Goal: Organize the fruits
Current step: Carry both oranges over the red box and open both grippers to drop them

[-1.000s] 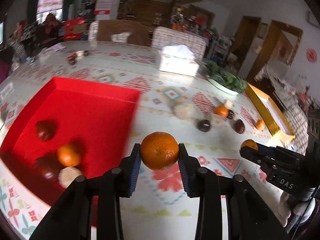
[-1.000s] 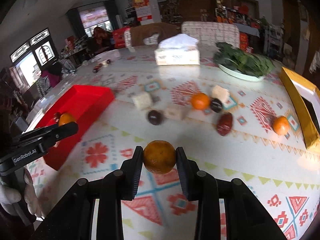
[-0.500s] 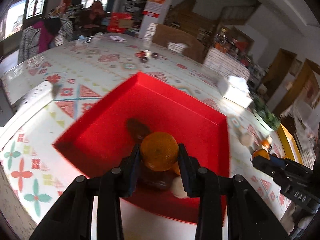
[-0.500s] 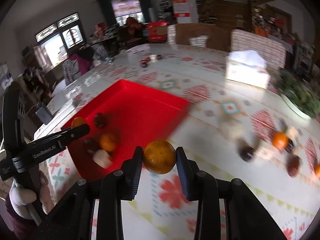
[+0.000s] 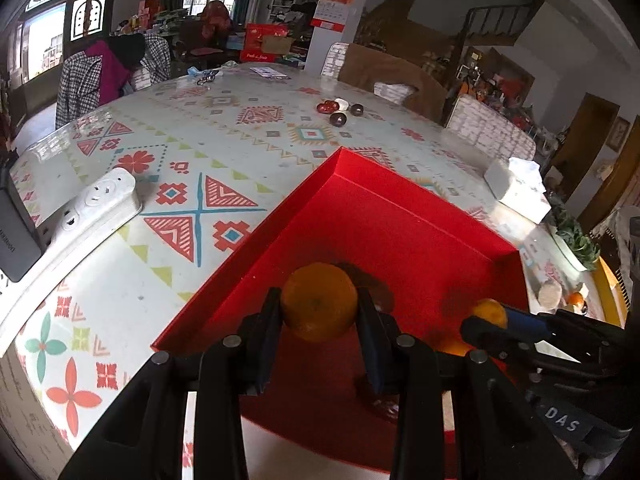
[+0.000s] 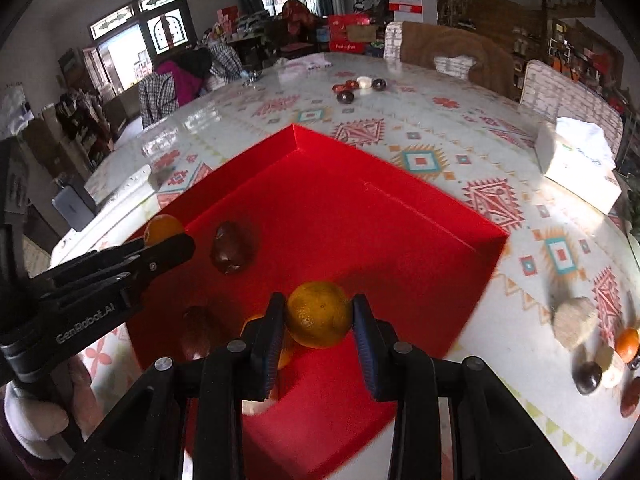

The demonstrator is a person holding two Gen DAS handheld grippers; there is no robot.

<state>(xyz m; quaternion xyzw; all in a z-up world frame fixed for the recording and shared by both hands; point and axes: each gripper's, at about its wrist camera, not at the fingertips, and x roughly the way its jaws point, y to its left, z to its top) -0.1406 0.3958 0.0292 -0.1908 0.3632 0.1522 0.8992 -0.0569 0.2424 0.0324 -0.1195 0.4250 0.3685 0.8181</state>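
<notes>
Left gripper [image 5: 319,334] is clamped down on an orange [image 5: 319,301], pads squeezing it from both sides, and it's hanging over the near part of the red tray [image 5: 400,220]. Same deal on the other side: the right gripper [image 6: 319,334] has its own orange [image 6: 319,314] pinched between the blue pads, also above the tray, pointing down at it.

From the right wrist cam, the left gripper pokes in at about 9 o'clock with its orange showing at the tip. Inside the tray there's a dark reddish fruit [image 6: 232,247] at around 10 o'clock from the held orange, another dark one [image 6: 197,330] at 9 o'clock, and an orange [image 6: 256,334] tucked partly behind the left finger. Something pale sits under the fingers, can't tell what.

Out on the patterned table [image 6: 440,128], at 3 o'clock from the tray, there's a leftover bunch: a pale lumpy piece [image 6: 573,322], a small orange [image 6: 627,339] and a dark round fruit [image 6: 587,377]. Up at 12 o'clock, well apart from the tray, a little cluster of dark and red fruits [image 6: 356,87]. Tissue box [image 6: 576,160] at about 2 o'clock. On the left cam, a white power strip [image 5: 94,210] lies at 9 o'clock, near the table edge.
</notes>
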